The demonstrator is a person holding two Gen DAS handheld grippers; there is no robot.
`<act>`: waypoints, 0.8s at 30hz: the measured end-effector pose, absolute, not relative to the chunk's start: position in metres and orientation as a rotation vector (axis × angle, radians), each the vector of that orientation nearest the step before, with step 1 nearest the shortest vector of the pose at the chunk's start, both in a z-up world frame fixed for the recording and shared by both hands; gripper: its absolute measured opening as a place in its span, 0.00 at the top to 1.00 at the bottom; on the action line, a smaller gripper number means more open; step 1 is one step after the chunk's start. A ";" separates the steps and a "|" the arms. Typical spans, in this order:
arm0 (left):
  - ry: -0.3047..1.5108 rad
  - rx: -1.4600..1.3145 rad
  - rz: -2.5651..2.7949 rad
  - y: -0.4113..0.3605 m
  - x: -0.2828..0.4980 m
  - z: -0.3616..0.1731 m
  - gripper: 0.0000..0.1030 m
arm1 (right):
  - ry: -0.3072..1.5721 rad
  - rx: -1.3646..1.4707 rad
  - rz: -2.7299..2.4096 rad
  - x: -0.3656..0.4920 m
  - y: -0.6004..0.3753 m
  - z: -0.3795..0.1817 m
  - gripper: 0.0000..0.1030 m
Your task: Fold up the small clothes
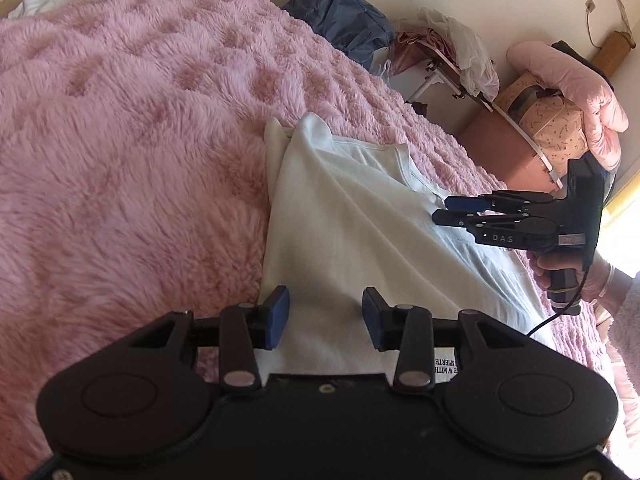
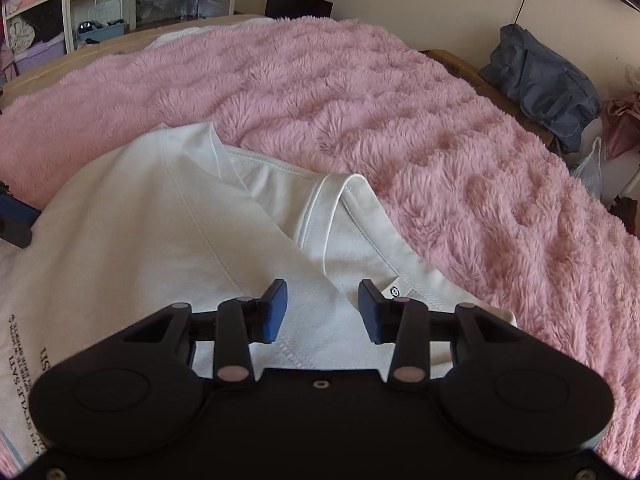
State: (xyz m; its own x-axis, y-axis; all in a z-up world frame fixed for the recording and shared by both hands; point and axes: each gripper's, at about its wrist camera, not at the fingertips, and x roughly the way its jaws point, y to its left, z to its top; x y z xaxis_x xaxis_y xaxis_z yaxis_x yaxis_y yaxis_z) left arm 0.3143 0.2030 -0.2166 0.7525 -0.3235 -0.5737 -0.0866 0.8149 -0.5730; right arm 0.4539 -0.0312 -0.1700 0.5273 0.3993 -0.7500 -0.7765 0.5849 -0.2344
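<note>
A white T-shirt [image 1: 352, 220] lies on a fluffy pink blanket [image 1: 120, 140], its left side folded over the body. My left gripper [image 1: 326, 316] is open just above the shirt's near edge, holding nothing. My right gripper [image 1: 440, 210] shows side-on in the left wrist view, over the shirt's right part near the collar. In the right wrist view the right gripper [image 2: 322, 308] is open over the shirt [image 2: 140, 232], beside the collar with its small label [image 2: 396, 290]. A blue fingertip [image 2: 16, 212] of the left gripper shows at that view's left edge.
The pink blanket [image 2: 400, 120] covers the bed. A blue-grey bag [image 1: 340, 16] lies past the bed's far edge, also in the right wrist view [image 2: 544, 80]. A pink quilt bundle [image 1: 576, 92] and boxes stand at right. Shelves [image 2: 68, 8] stand at far left.
</note>
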 end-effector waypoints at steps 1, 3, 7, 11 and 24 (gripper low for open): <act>0.720 -0.618 -0.144 0.204 0.315 -0.217 0.60 | 0.711 -0.609 0.759 0.456 -0.029 -0.172 0.61; 0.721 -0.621 -0.148 0.204 0.315 -0.219 0.59 | 0.731 -0.610 0.767 0.462 -0.026 -0.176 0.61; 0.721 -0.626 -0.156 0.205 0.314 -0.220 0.58 | 0.781 -0.617 0.793 0.469 -0.024 -0.180 0.61; 0.722 -0.657 -0.164 0.209 0.312 -0.222 0.57 | 0.844 -0.550 0.828 0.477 -0.027 -0.180 0.79; 0.728 -0.651 -0.161 0.207 0.312 -0.220 0.56 | 0.815 -0.527 0.750 0.479 -0.027 -0.171 0.98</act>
